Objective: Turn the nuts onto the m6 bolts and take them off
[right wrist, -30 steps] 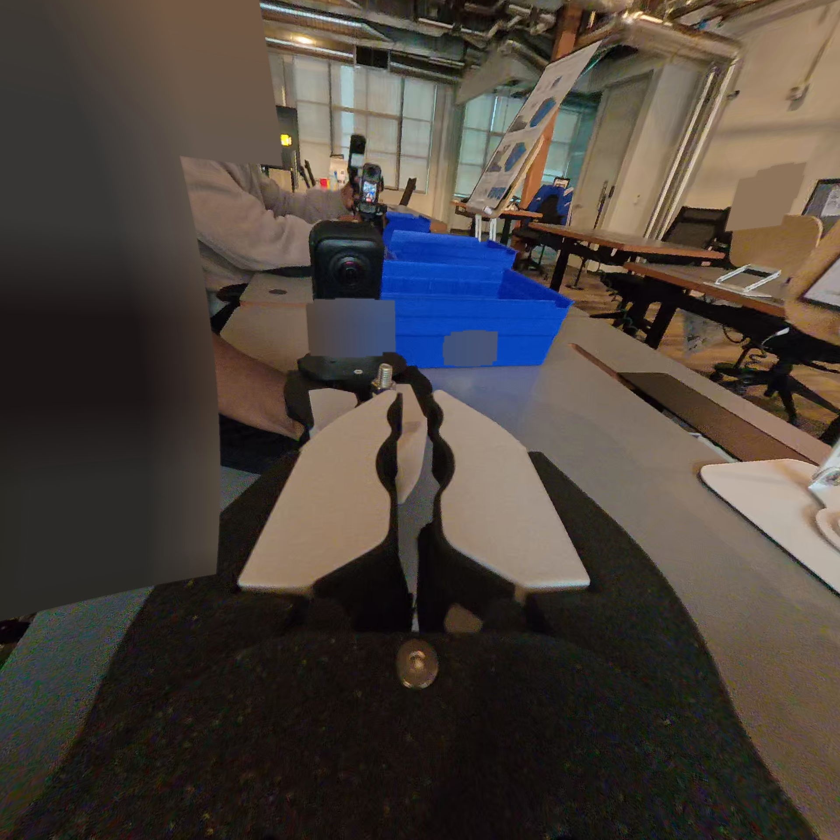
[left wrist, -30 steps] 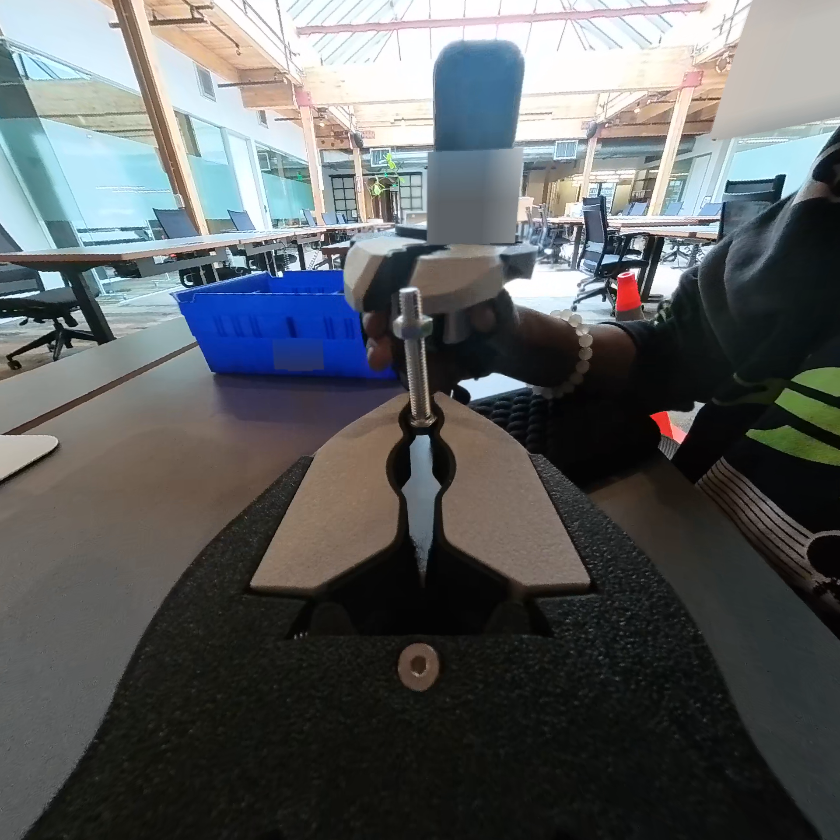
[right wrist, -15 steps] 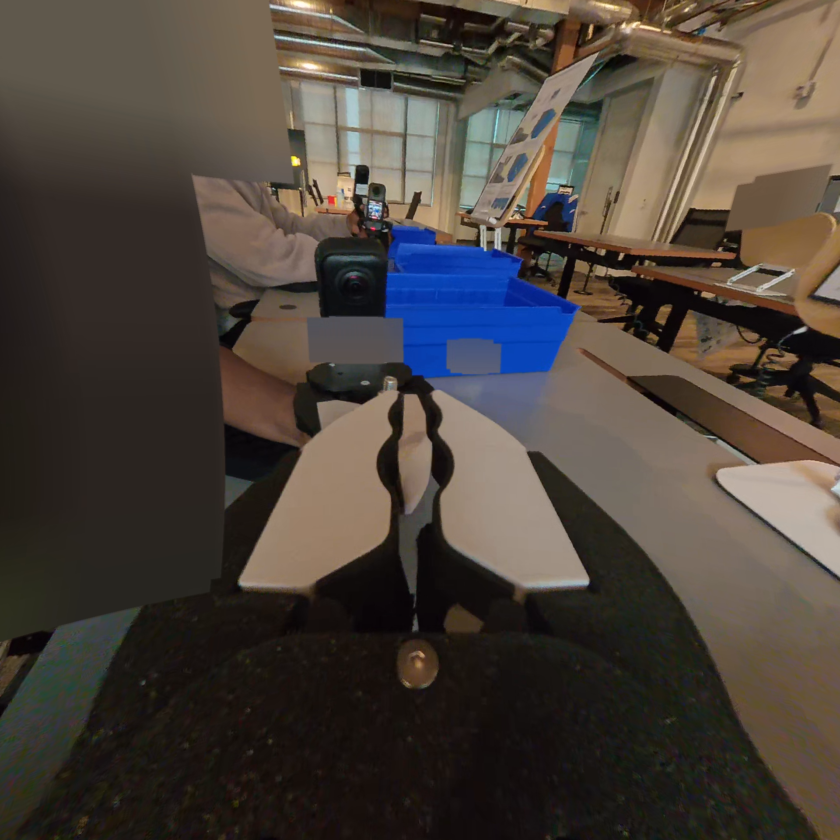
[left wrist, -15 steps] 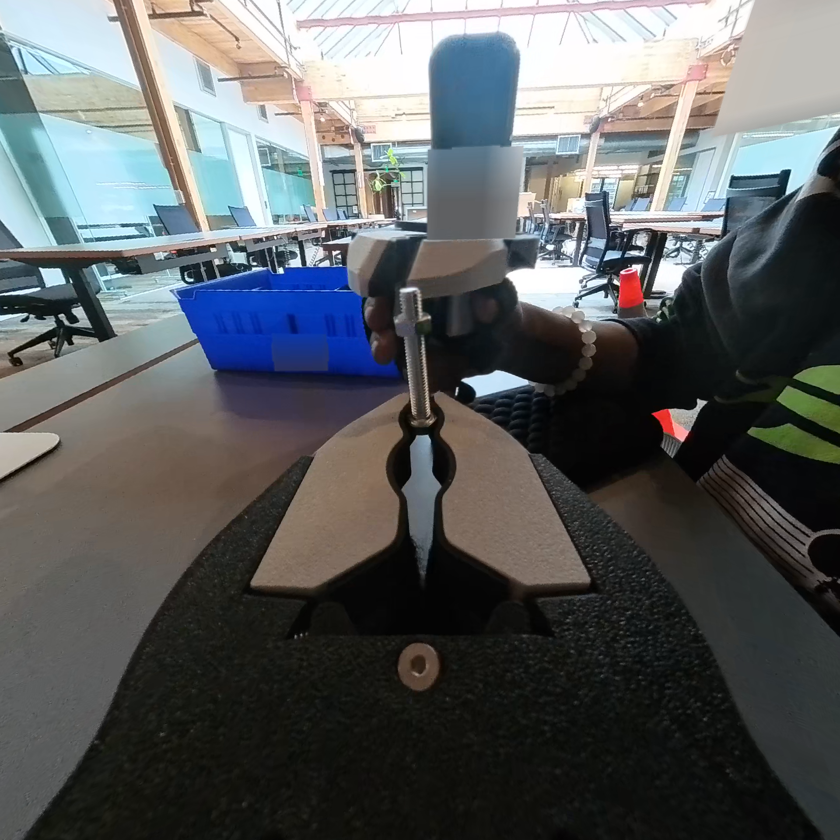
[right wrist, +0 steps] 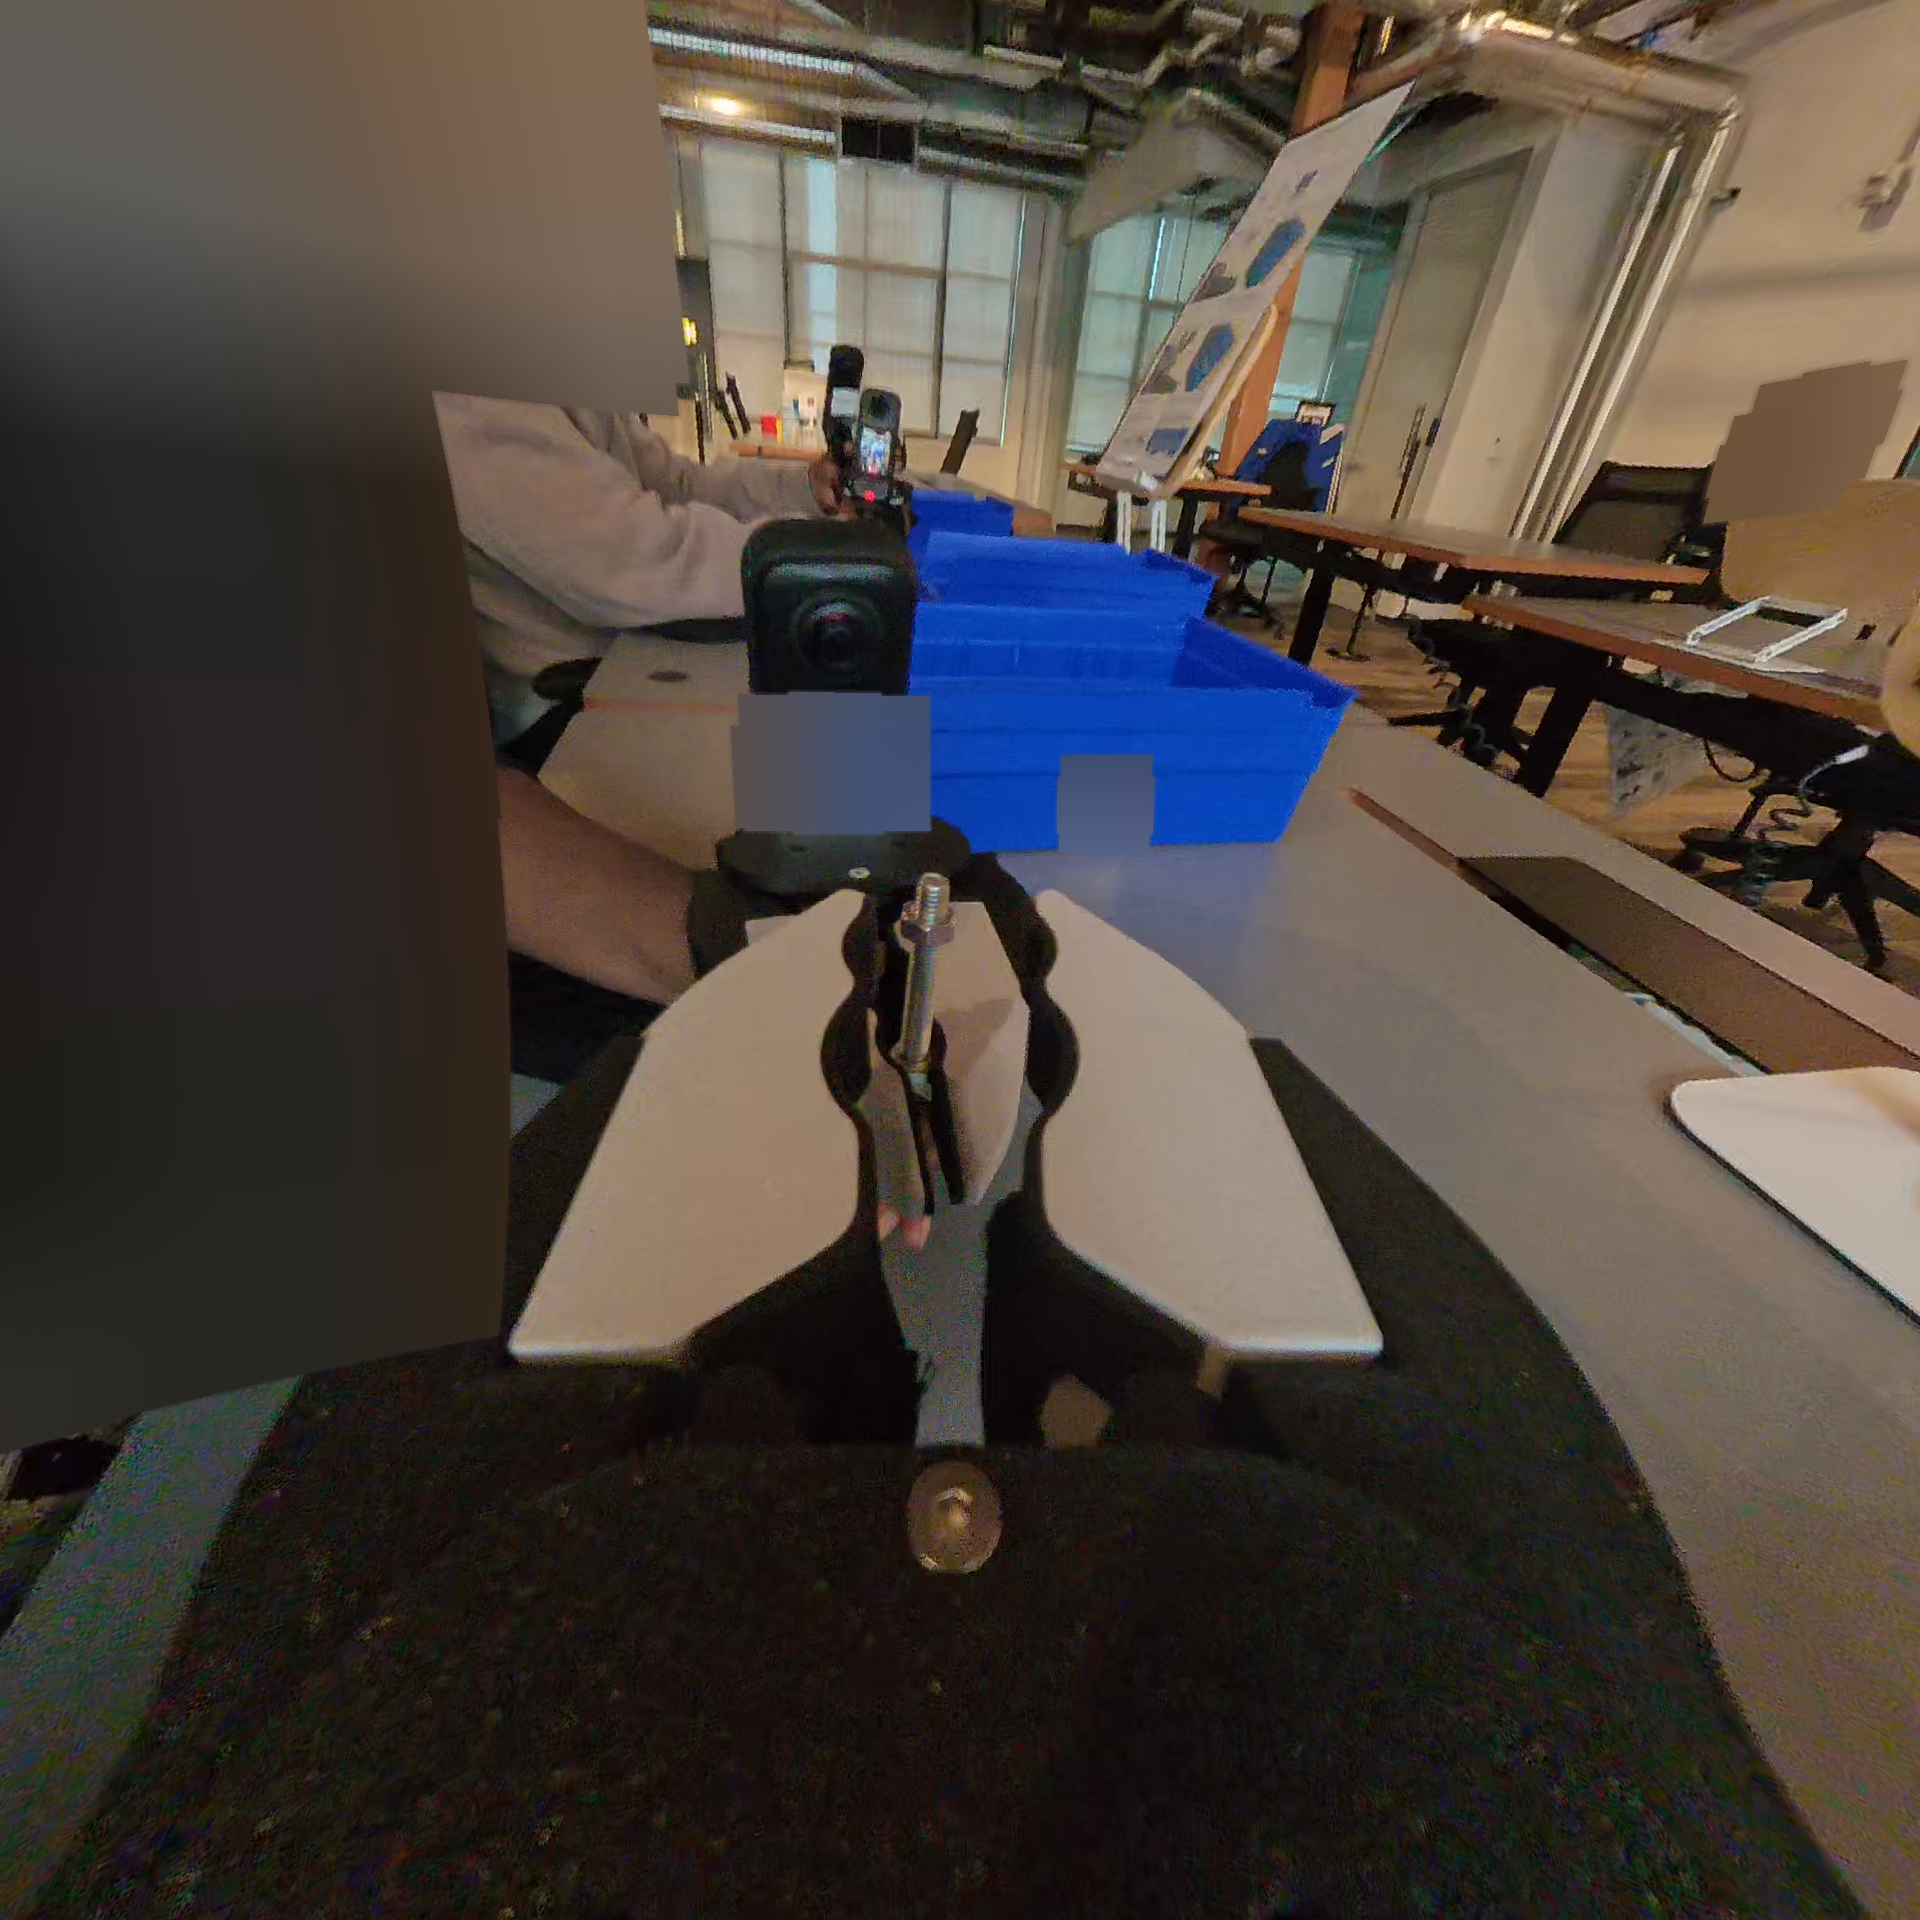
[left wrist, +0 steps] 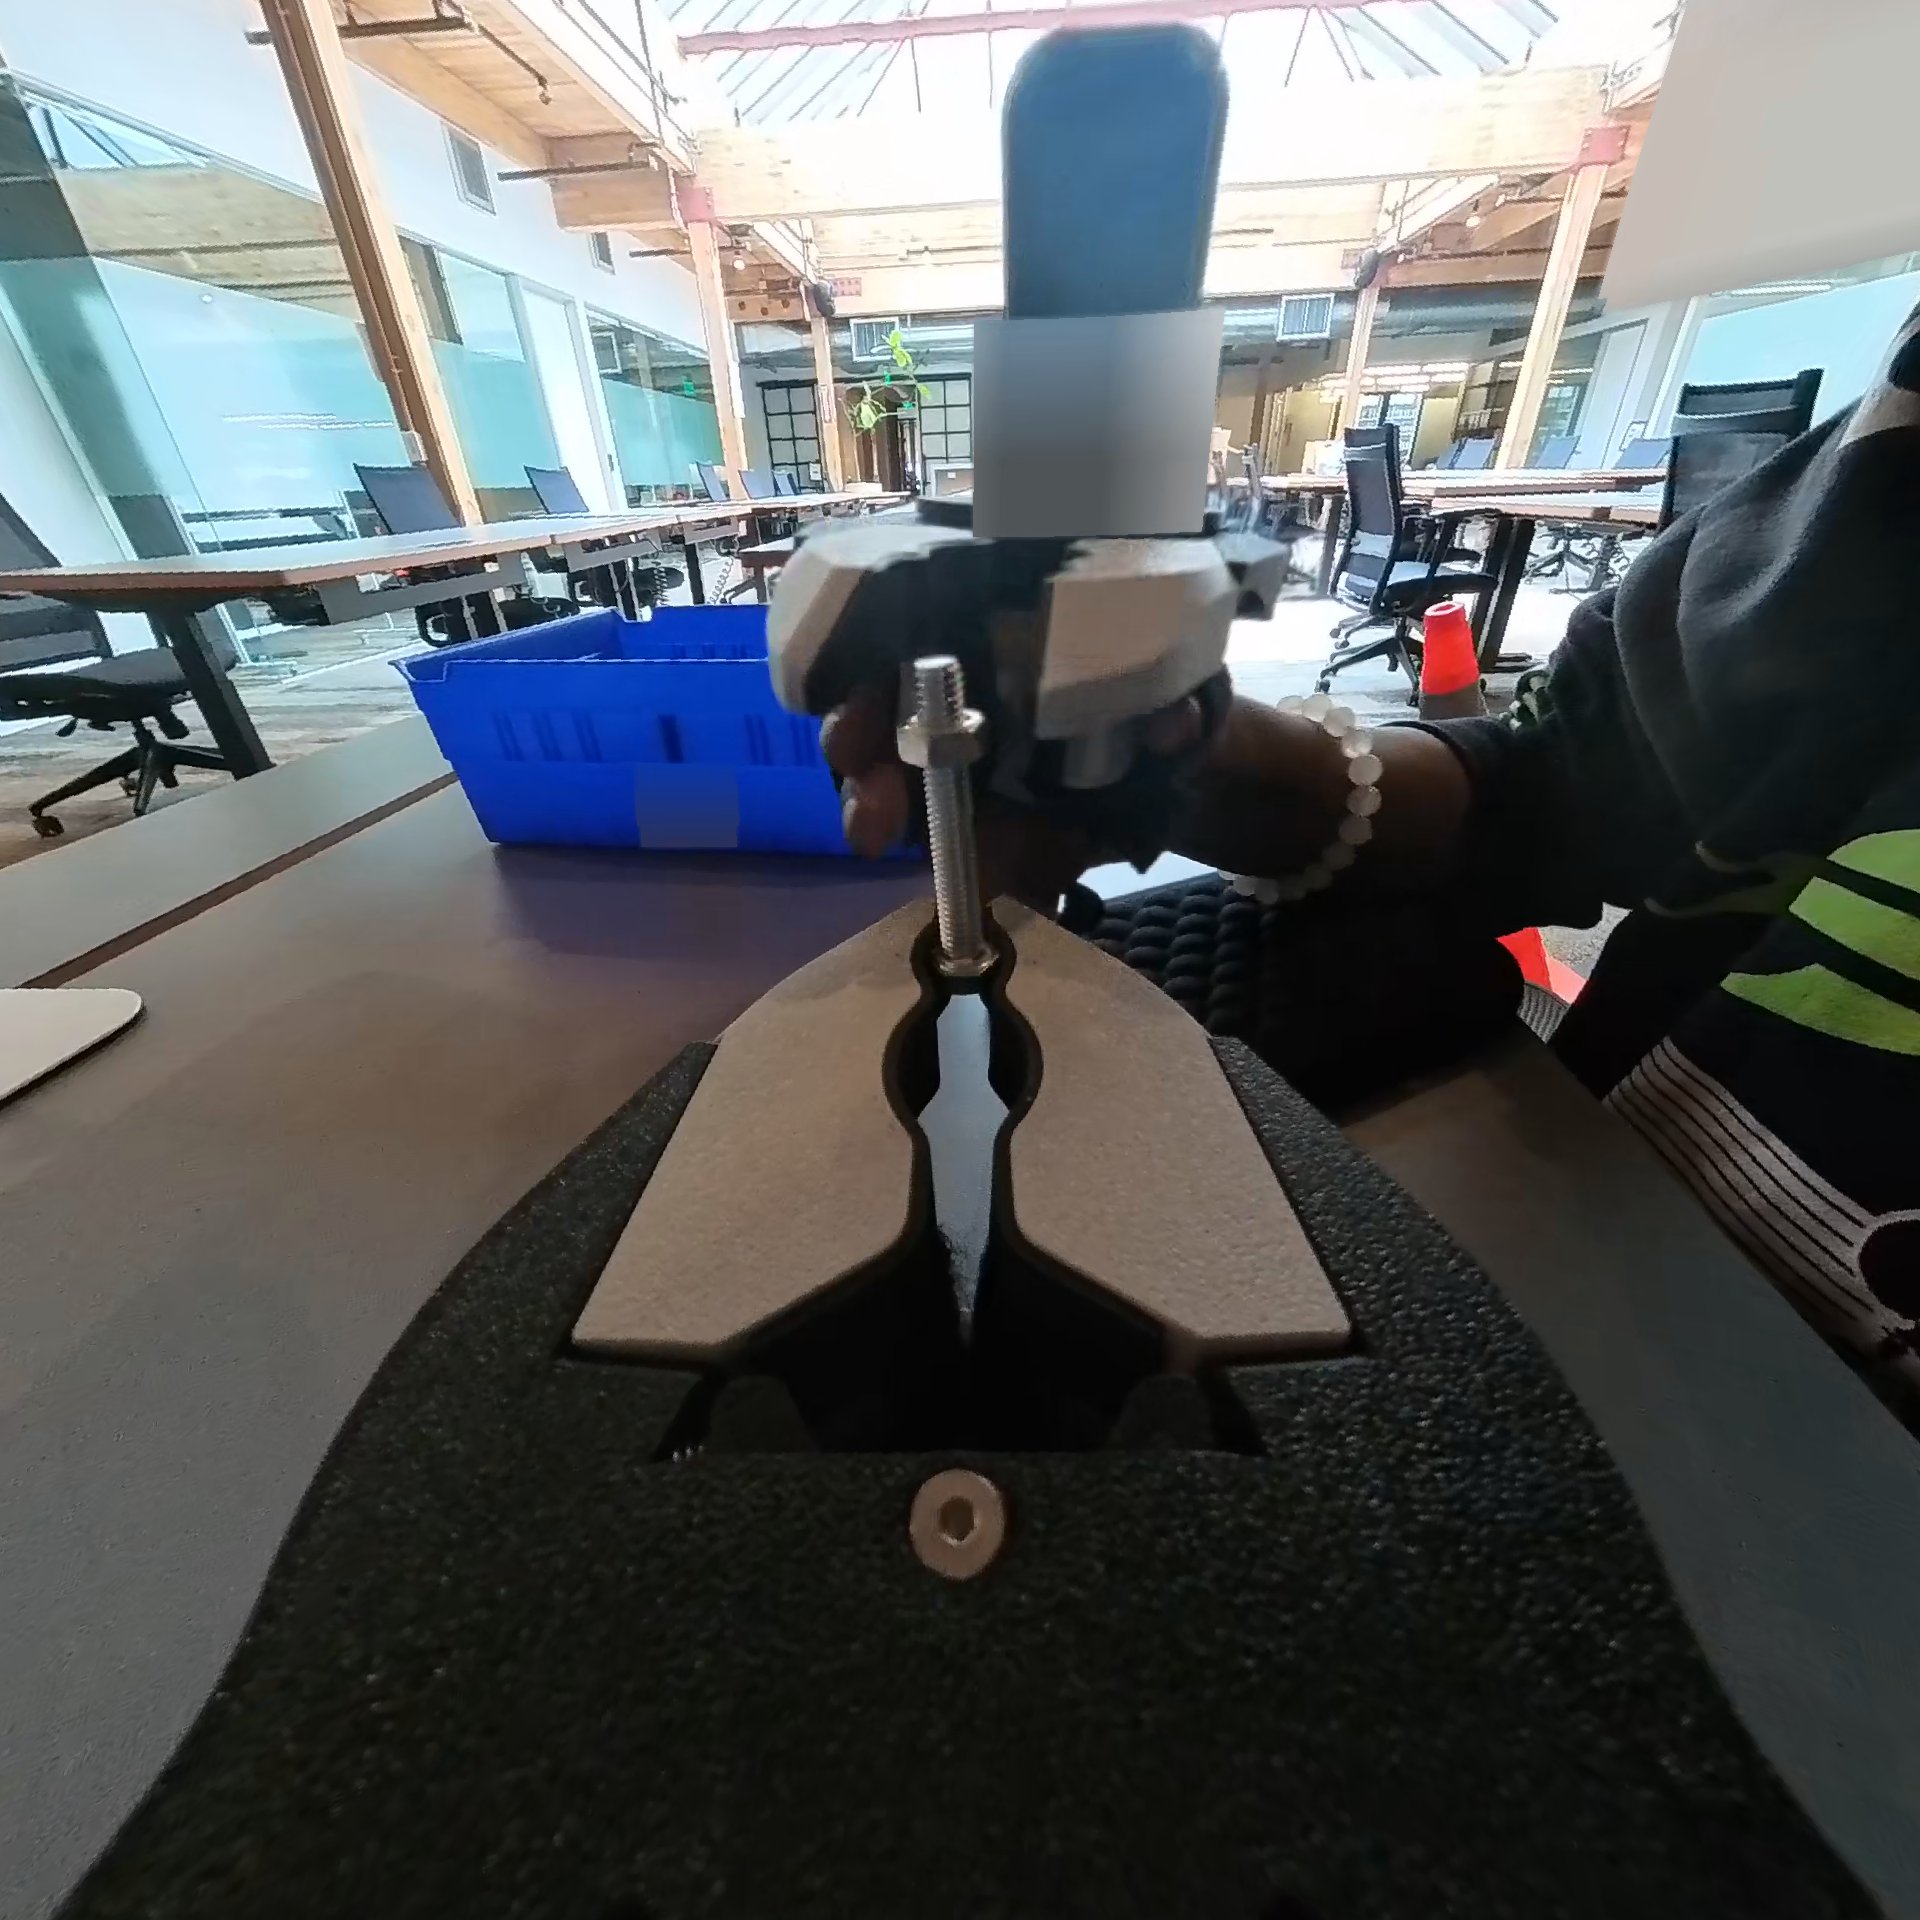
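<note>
A: Bolt (left wrist: pixel 953 831) stands upright above the counter (left wrist: pixel 312 1091), its foot pinched between the nearly closed tips of the left gripper (left wrist: pixel 961 951). A nut (left wrist: pixel 940 736) sits near its top.

B: How will it handle?

A: Likely light, rigid, slick steel; grip the nut's flats. The right gripper (right wrist: pixel 940 914) is spread wide around the nut, not touching.

Mounted on the left gripper (left wrist: pixel 961 940), looking forward along its fingers, level over the table (left wrist: pixel 312 1091), close to the upright bolt (left wrist: pixel 951 831). Mounted on the right gripper (right wrist: pixel 940 914), facing the opposite way. Shared by both views: bolt (right wrist: pixel 920 987), nut (left wrist: pixel 940 736), blue bin (left wrist: pixel 623 748), each opposing gripper
</note>
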